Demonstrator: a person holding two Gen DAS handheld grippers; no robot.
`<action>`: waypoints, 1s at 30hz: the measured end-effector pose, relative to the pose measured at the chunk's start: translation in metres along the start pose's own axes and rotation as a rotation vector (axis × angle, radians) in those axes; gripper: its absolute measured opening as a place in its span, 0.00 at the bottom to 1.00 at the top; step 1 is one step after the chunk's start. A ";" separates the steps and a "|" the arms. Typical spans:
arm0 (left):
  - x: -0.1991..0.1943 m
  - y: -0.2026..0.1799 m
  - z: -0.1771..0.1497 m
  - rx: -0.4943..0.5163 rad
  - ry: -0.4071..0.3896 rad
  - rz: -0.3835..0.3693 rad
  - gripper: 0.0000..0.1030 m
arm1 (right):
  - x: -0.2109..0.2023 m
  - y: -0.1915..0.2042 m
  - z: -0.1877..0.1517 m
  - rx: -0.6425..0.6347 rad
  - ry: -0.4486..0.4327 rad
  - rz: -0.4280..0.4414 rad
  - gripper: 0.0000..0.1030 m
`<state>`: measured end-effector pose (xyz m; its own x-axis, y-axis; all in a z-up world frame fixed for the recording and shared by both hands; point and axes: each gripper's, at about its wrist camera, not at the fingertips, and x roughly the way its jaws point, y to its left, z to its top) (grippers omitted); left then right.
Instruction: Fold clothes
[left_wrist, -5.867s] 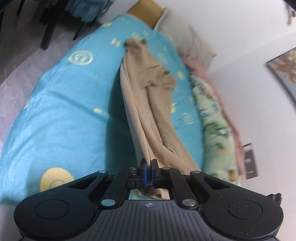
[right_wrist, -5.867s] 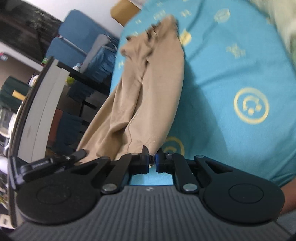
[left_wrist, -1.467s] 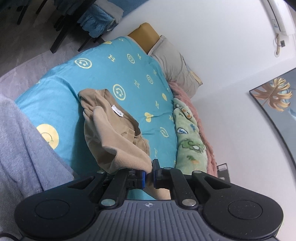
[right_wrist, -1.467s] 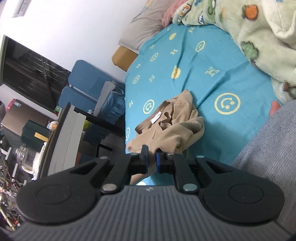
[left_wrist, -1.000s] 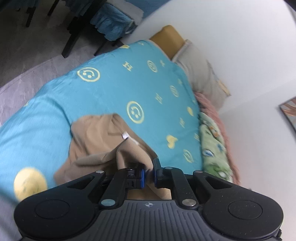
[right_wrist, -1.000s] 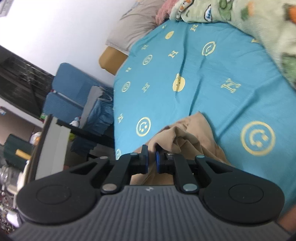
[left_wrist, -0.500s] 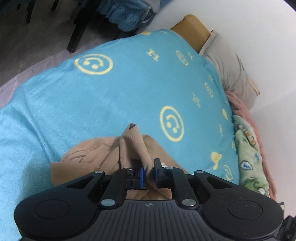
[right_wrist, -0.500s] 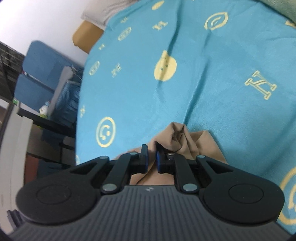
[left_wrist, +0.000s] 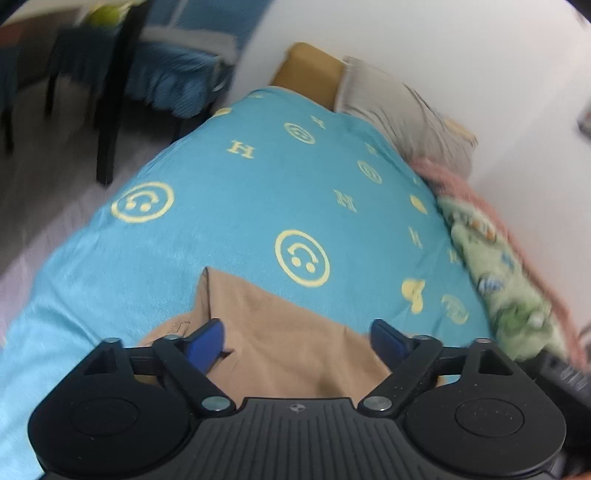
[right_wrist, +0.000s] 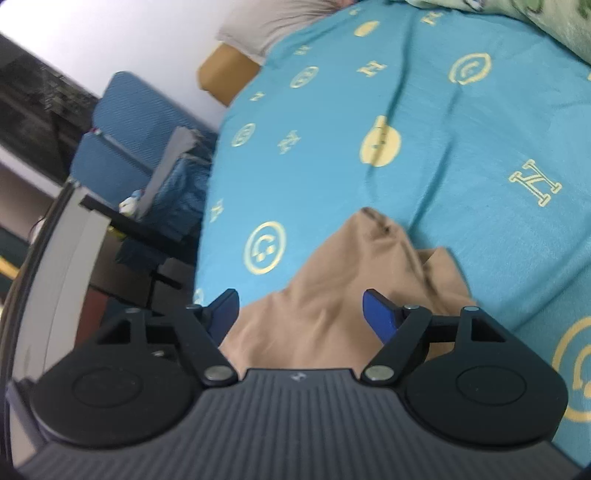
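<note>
A tan garment (left_wrist: 280, 332) lies folded on the turquoise bedsheet (left_wrist: 229, 192), close in front of both cameras. My left gripper (left_wrist: 297, 338) is open, its blue pads spread wide just above the garment's near part. In the right wrist view the same tan garment (right_wrist: 332, 288) lies bunched, with a corner pointing away. My right gripper (right_wrist: 301, 310) is open too, jaws wide over the cloth. Neither holds anything.
The sheet (right_wrist: 443, 155) has yellow smiley and H prints. A grey pillow (left_wrist: 399, 110) and a green printed blanket (left_wrist: 498, 280) lie along the wall side. Blue chairs (right_wrist: 122, 136) and a dark desk (right_wrist: 122, 225) stand beside the bed.
Both grippers were shut on the tan garment half a second ago and have opened wide, letting it drop flat on the sheet. Both have also lifted back slightly.
</note>
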<state>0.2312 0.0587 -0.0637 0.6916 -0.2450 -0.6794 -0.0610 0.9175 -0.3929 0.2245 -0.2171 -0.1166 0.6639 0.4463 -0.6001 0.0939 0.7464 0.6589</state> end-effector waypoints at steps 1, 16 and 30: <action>0.004 -0.006 -0.005 0.054 0.010 0.022 0.93 | 0.000 0.005 -0.002 -0.053 -0.002 0.001 0.73; 0.035 -0.019 -0.032 0.254 0.068 0.166 0.92 | 0.030 0.000 -0.020 -0.325 -0.007 -0.189 0.33; -0.043 -0.051 -0.086 0.364 0.104 0.110 0.92 | -0.048 0.011 -0.057 -0.261 0.031 -0.183 0.33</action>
<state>0.1429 -0.0044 -0.0676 0.6171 -0.1523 -0.7720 0.1415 0.9866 -0.0815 0.1509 -0.2025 -0.1064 0.6303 0.3050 -0.7139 0.0133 0.9152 0.4028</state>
